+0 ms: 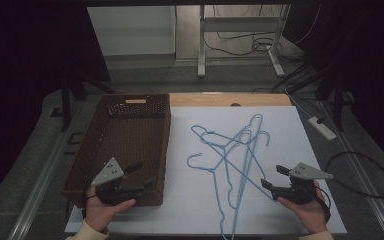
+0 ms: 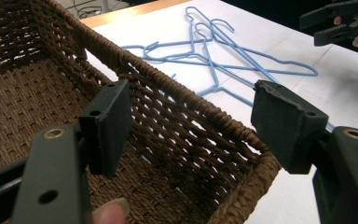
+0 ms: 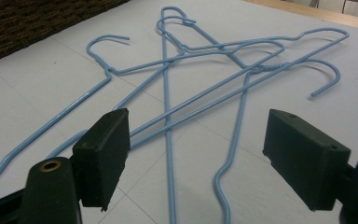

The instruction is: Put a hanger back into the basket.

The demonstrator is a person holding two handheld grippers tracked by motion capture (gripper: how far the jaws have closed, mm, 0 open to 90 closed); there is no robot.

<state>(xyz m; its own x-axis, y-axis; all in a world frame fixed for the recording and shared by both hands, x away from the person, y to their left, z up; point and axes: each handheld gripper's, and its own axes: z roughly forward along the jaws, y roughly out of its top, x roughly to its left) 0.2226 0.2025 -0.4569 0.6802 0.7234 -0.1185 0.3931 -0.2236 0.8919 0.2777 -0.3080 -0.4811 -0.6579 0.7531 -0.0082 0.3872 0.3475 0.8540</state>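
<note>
Both grippers sit at the near edge of the bench, jaws wide apart and empty. Left gripper (image 1: pixel 141 175) hangs over the near right corner of the basket (image 1: pixel 92 150); right gripper (image 1: pixel 274 177) faces the tangled blue hangers (image 1: pixel 230 150), which lie on the white sheet (image 1: pixel 290 140) beside the basket.

Hangers (image 1: pixel 230 155): thin wire, light-blue coating, smooth, slight sheen. Basket (image 1: pixel 87 165): dark brown woven wicker, rough, matt, open weave in the walls. Counter (image 1: pixel 280 145): white sheet-like top, smooth, matt, faint seams; bare light wood strip (image 1: pixel 260 99) at the far edge. Left tongs (image 2: pixel 191 121) and right tongs (image 3: pixel 198 158): dark matt plastic jaws, flat dull pads, brass-looking rivets; grey plate (image 1: pixel 108 171) on top looks like matt metal.
</note>
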